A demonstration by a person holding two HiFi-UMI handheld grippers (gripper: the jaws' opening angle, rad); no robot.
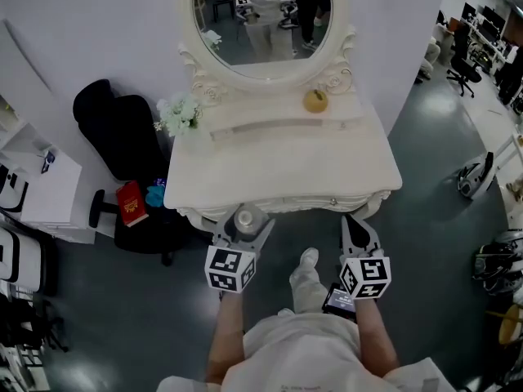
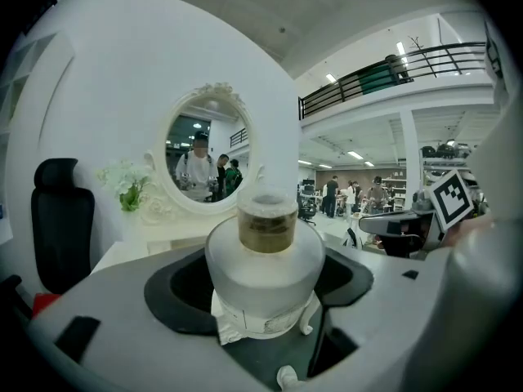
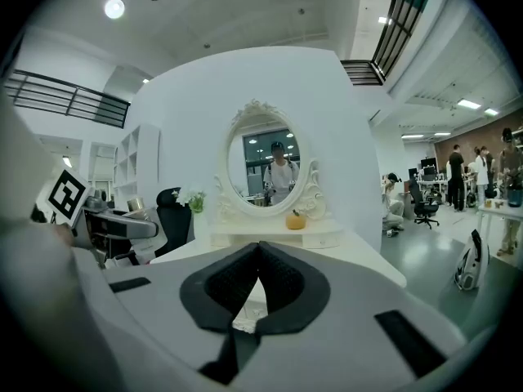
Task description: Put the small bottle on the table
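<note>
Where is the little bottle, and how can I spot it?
Find the white table under the oval mirror. By its front edge, the left gripper holds the bottle. It is round and frosted with a golden neck, while the right gripper beside it holds nothing.

The small bottle (image 2: 263, 272) in my left tool (image 1: 243, 221) has a frosted, matt glass body, a dull gold band at the neck and a cloudy, translucent cap. Both tools have smooth, matt grey plastic shells. The pads (image 3: 284, 284) of my right tool (image 3: 257, 278) are black, finely textured and rubbery-looking. The table (image 1: 278, 178) is smooth cream-white with a soft sheen and carved trim. Its mirror (image 1: 261, 15) is glossy glass. The floor (image 1: 441, 243) is dark and polished.
</note>
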